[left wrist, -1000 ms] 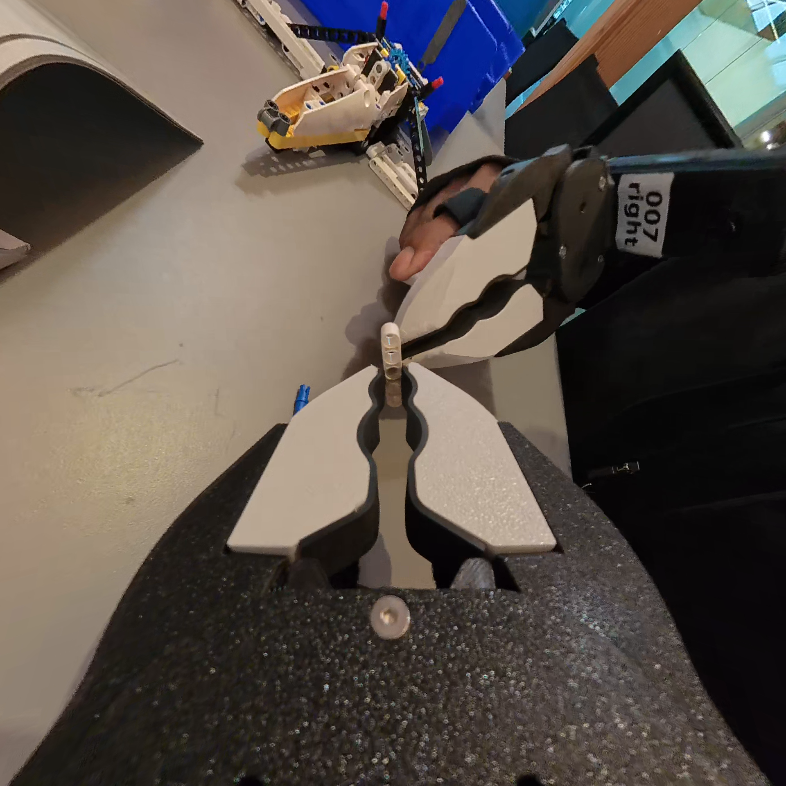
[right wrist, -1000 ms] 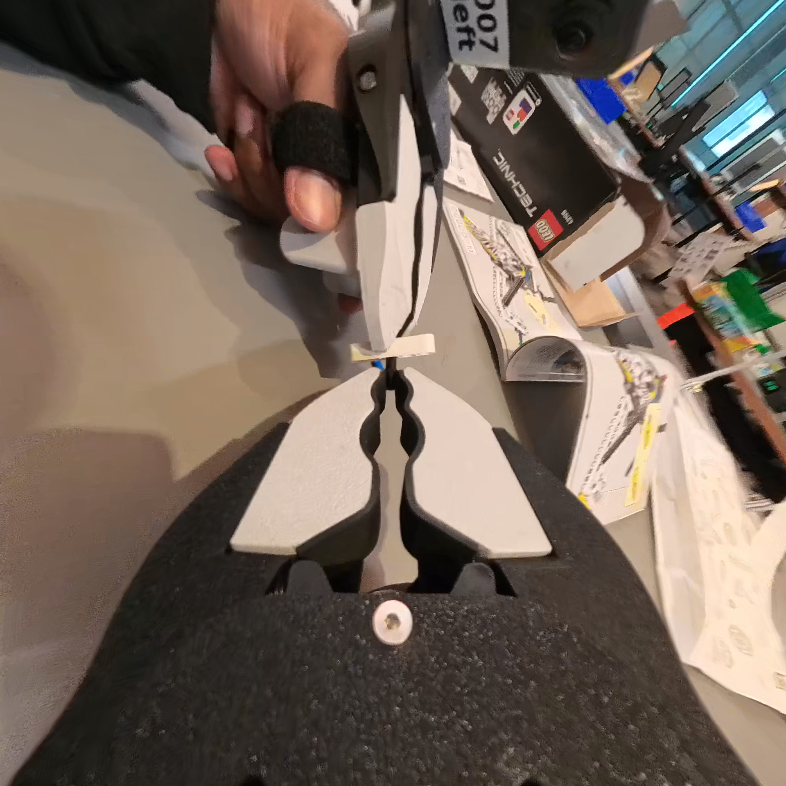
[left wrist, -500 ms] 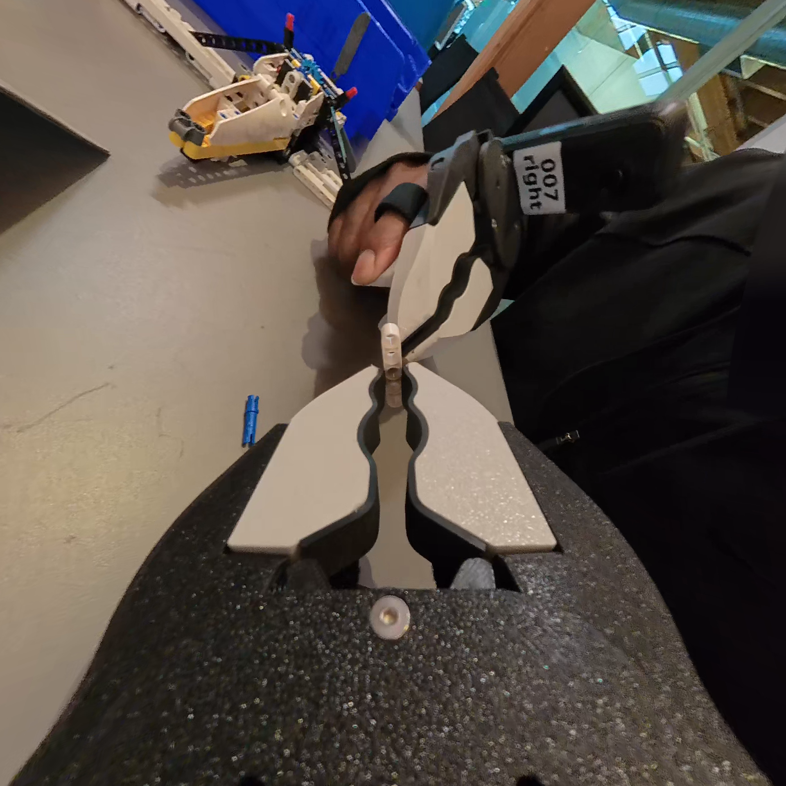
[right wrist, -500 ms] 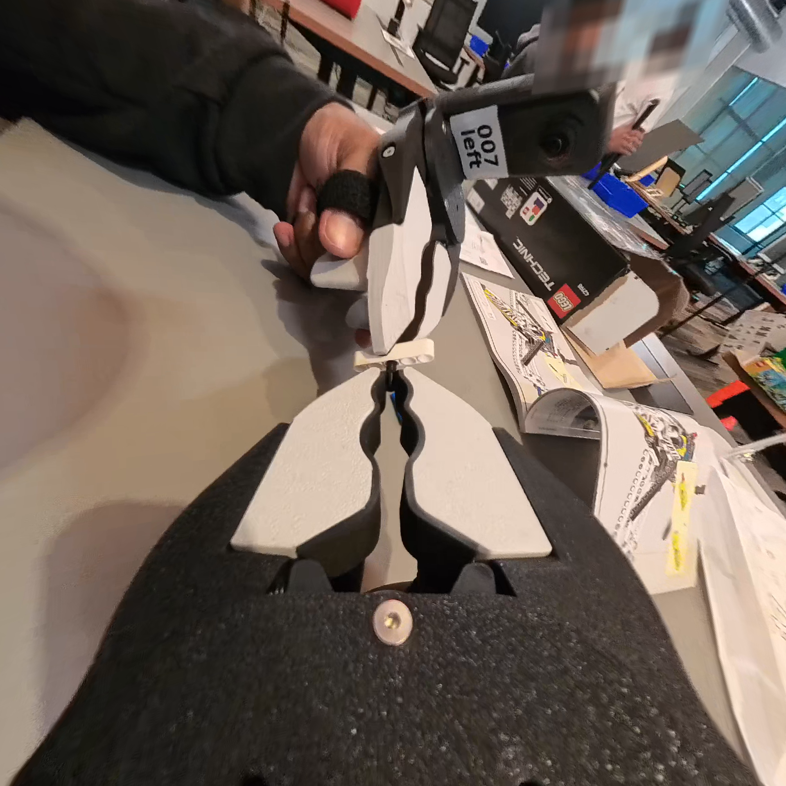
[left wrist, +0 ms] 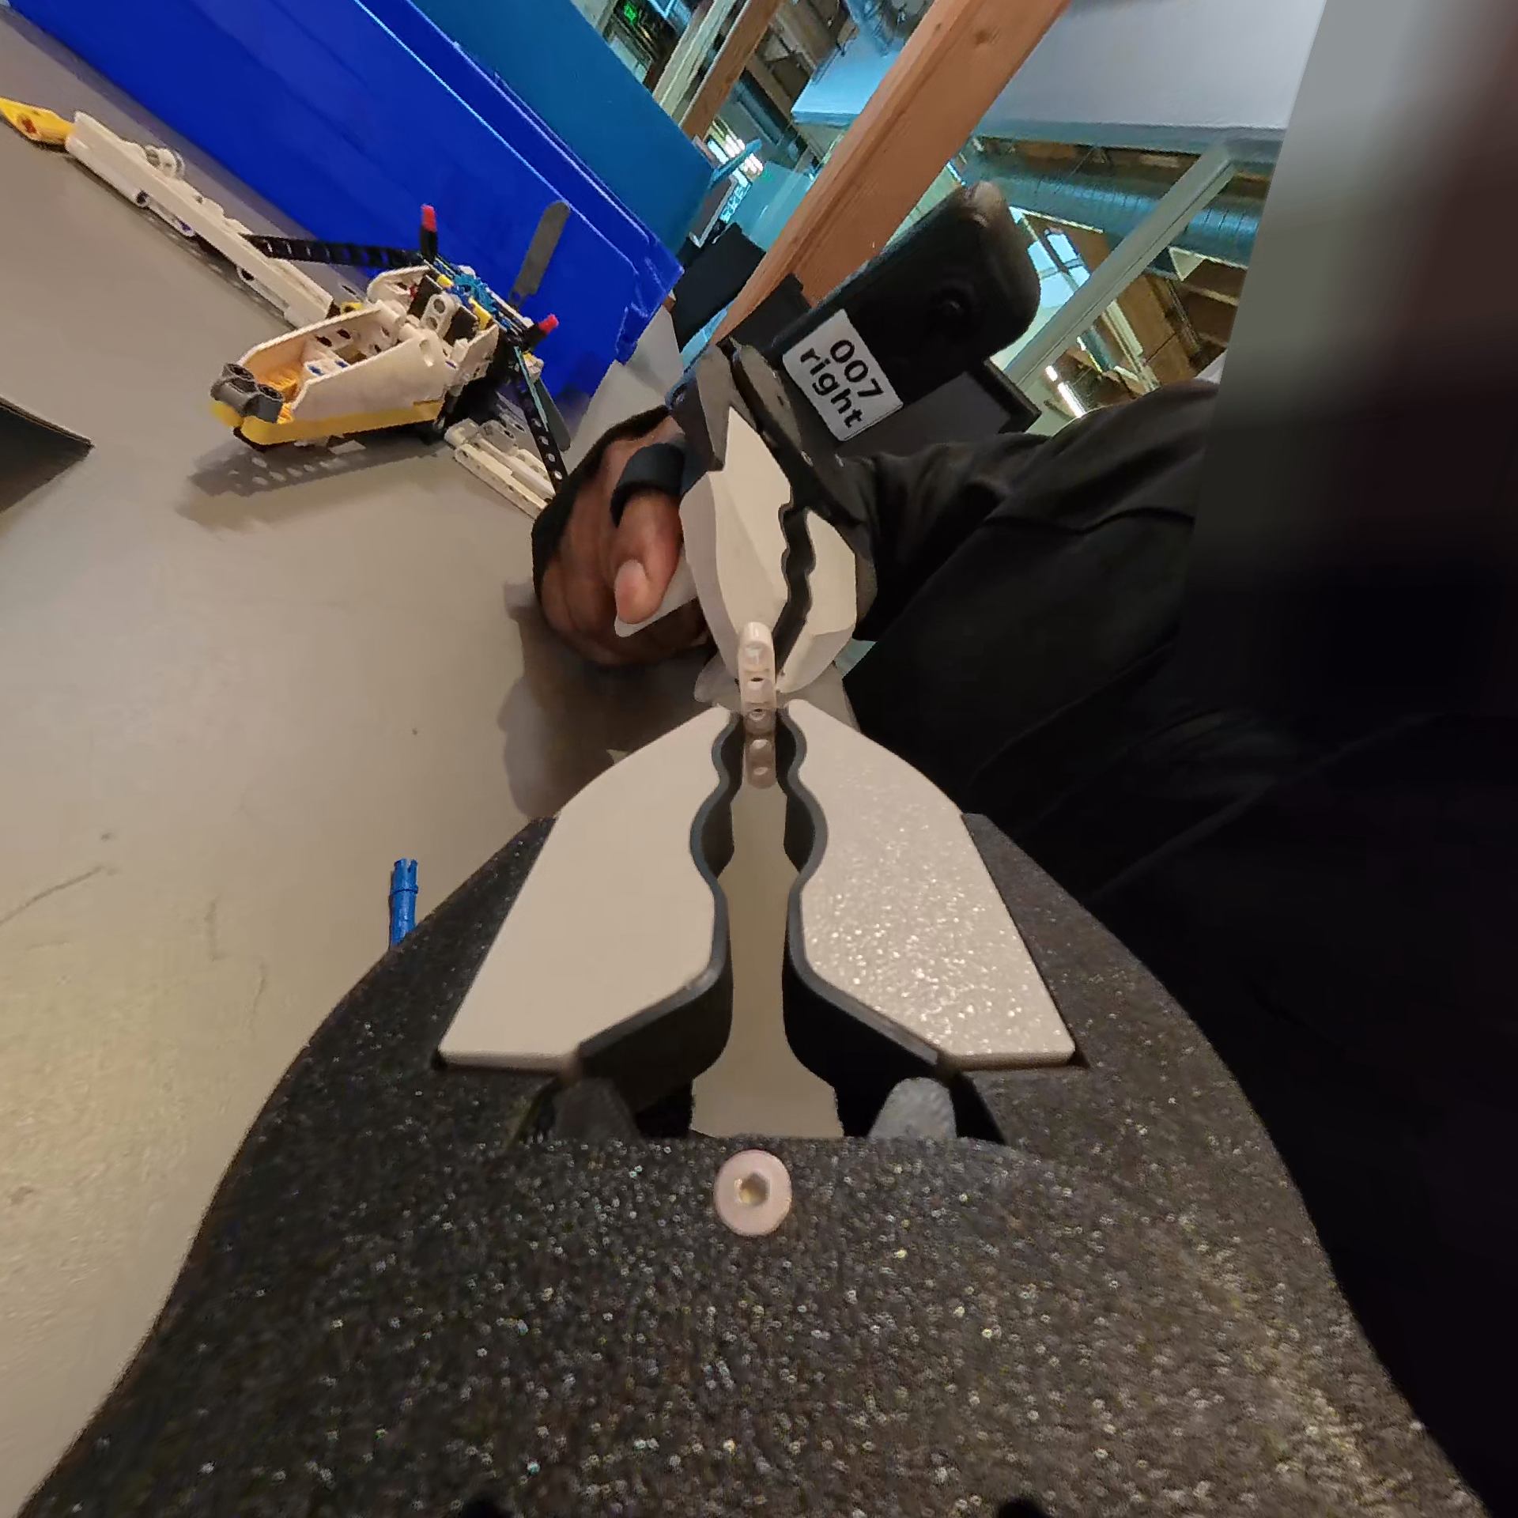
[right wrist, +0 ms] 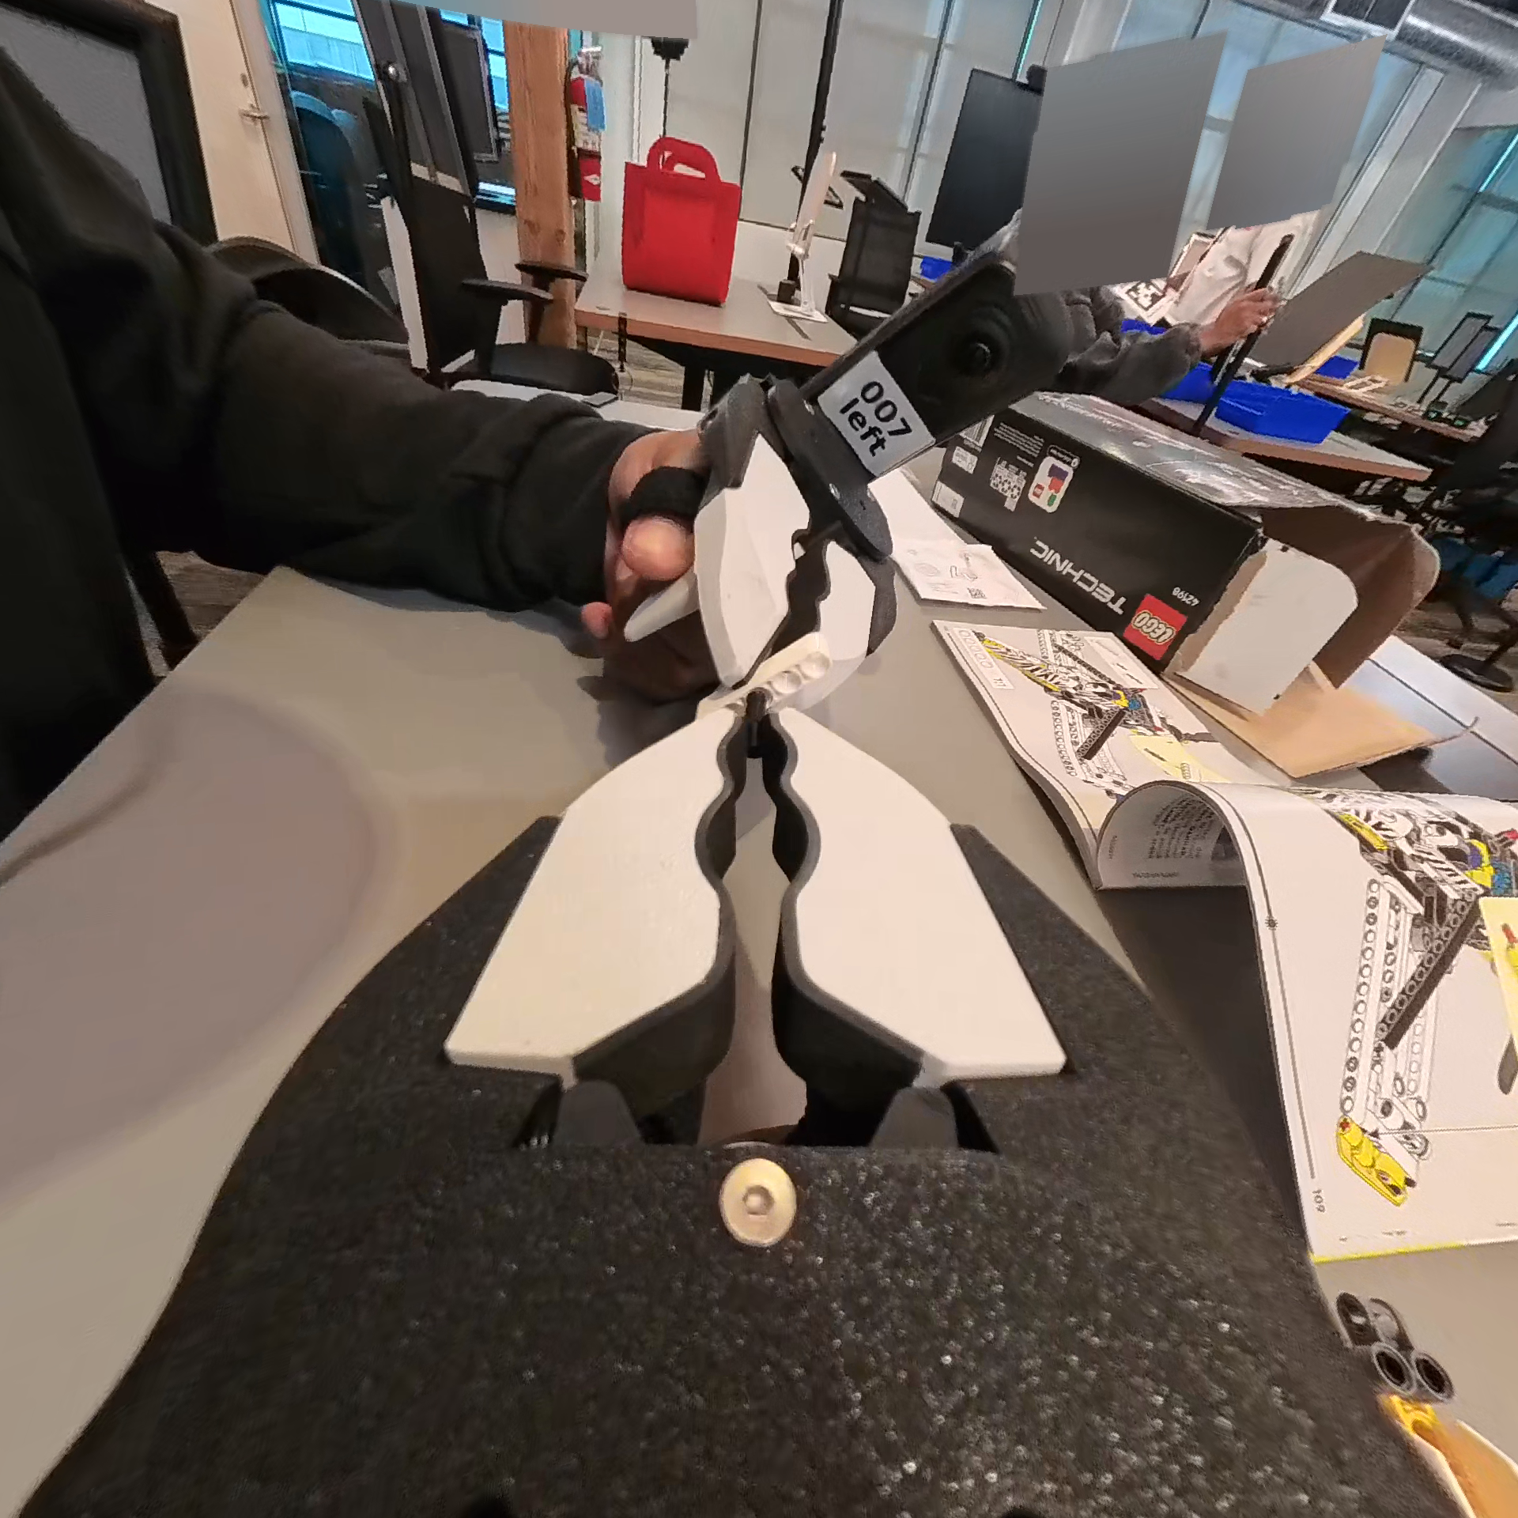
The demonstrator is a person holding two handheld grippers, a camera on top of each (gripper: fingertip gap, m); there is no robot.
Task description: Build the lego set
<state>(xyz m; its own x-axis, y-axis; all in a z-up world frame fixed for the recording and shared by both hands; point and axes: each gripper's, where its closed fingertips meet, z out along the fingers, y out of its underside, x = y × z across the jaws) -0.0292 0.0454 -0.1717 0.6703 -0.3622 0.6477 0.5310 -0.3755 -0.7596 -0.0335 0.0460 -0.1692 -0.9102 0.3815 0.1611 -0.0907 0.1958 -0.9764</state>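
The left gripper pinches a white holed beam between its fingertips; in its own view the beam runs away from the camera, narrow face up, with holes visible along it. The right wrist view shows the same beam from the side, crossing at a slant, and reveals what the left view hides: the right gripper is pressed together on a small dark pin whose tip meets the beam. In the left view the right gripper appears beyond the beam, with the hand resting on the grey table. Only the left view shows the white-and-yellow model at far left, blue bins and a loose blue pin nearby. Only the right view shows the open instruction booklet and black box at right.
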